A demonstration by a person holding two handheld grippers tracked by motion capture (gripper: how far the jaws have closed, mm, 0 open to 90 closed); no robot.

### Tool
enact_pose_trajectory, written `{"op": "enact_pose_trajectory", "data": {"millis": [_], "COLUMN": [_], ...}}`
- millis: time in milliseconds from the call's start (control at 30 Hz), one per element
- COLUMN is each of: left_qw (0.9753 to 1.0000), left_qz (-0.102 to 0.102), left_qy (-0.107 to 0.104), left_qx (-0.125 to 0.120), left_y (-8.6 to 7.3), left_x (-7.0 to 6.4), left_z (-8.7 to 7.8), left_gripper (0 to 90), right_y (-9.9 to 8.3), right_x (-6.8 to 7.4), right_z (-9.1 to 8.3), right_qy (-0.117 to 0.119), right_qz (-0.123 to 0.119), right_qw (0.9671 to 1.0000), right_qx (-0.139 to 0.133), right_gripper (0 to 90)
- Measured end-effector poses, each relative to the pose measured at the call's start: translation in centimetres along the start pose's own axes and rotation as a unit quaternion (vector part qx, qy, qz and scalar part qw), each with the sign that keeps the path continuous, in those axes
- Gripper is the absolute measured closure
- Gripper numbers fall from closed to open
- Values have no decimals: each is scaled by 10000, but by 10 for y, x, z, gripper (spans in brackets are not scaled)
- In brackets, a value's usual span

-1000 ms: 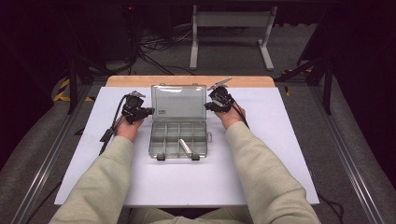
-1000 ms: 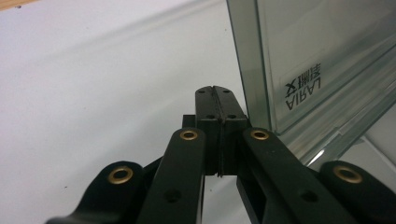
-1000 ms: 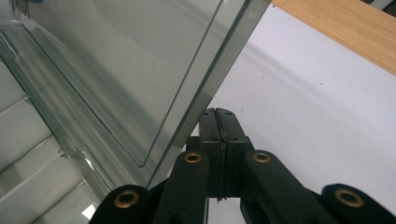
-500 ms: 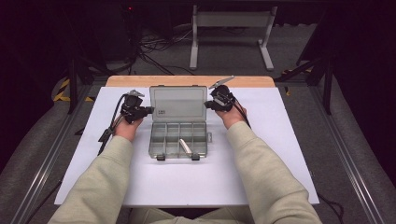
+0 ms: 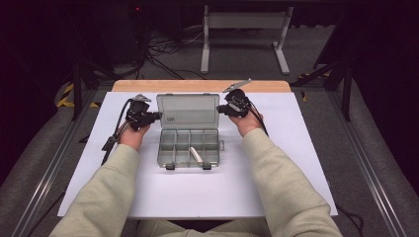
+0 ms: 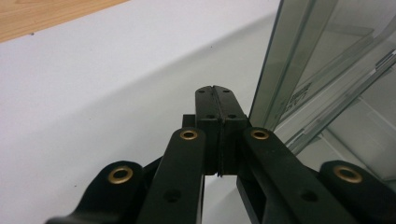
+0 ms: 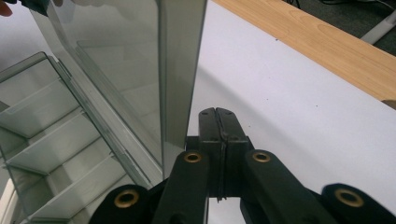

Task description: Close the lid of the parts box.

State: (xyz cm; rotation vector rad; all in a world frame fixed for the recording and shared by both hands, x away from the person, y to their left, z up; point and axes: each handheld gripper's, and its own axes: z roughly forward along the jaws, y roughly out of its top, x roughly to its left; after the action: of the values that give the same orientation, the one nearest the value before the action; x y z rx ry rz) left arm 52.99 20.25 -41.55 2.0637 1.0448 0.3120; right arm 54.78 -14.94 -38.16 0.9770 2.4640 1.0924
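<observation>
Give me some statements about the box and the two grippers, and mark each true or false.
1. The clear box has its lid raised. True.
2. The left gripper has its jaws pressed together. True.
3. The right gripper grips the lid between its jaws. False: the jaws are shut on nothing, beside the lid's edge.
4. Every compartment is empty. False: a white piece lies in one.
5. The box sits on bare wood. False: it sits on the white tabletop.

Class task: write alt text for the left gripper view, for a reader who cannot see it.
The left gripper has its black fingers pressed shut, holding nothing, beside the raised clear lid of a plastic compartment box. A white table cover lies beneath, with a wooden table edge at the top left.
</observation>
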Motion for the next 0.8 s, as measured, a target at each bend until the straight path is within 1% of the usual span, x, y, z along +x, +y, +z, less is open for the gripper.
{"op": "enact_pose_trajectory", "data": {"millis": [33, 67, 133, 200, 267, 333, 367, 433, 467, 533, 567, 600, 667, 700, 733, 800], "left_qw": [10000, 10000, 10000, 10000, 9999, 10000, 9999, 9999, 9999, 9999, 9999, 9999, 9997, 9996, 9997, 9996], "left_qz": [54, 28, 92, 44, 101, 51, 121, 84, 132, 90, 119, 163, 257, 268, 238, 247], "left_qy": [21, 1, 21, 4, 14, 5, 28, 6, 14, -19, -2, -23, 23, 12, -15, -6], "left_qx": [-3, -12, -30, -27, -29, -34, -40, -56, -57, -70, -88, -52, -53, -65, -79, -108], "left_y": [0, 0, 1, 1, 1, 1, 2, 2, 2, 2, 2, 3, 3, 3, 4, 4], "left_x": [0, -1, -1, -3, -3, -5, -5, -6, -6, -7, -7, -7, -10, -10, -11, -13], "left_z": [-2, -3, -4, -6, -8, -9, -11, -13, -15, -17, -18, -20, -23, -25, -27, -29], "left_gripper": [894, 894, 894, 894, 894, 894, 895, 894, 894, 894, 894, 894, 894, 894, 894, 894], "right_y": [0, 0, 0, 0, 1, 1, 1, 1, 1, 0, 0, -1, -2, -2, -3, -3], "right_x": [0, 1, 2, 3, 5, 6, 6, 7, 8, 9, 9, 10, 11, 12, 12, 13], "right_z": [-1, -3, -5, -7, -9, -11, -13, -15, -16, -18, -20, -21, -24, -25, -27, -30], "right_qy": [0, 15, 34, 50, 70, 90, 99, 105, 107, 132, 147, 156, 186, 194, 198, 222], "right_qz": [4, 2, -15, -33, -41, -42, -55, -64, -68, -62, -52, -62, -76, -88, -79, -109], "right_qw": [10000, 10000, 10000, 10000, 9999, 9999, 9999, 9998, 9998, 9998, 9997, 9997, 9996, 9995, 9995, 9993], "right_qx": [-10, -32, -43, -55, -74, -95, -115, -126, -140, -163, -169, -188, -211, -223, -230, -265], "right_gripper": [900, 900, 900, 900, 900, 900, 900, 900, 900, 900, 900, 900, 900, 900, 900, 900]}}
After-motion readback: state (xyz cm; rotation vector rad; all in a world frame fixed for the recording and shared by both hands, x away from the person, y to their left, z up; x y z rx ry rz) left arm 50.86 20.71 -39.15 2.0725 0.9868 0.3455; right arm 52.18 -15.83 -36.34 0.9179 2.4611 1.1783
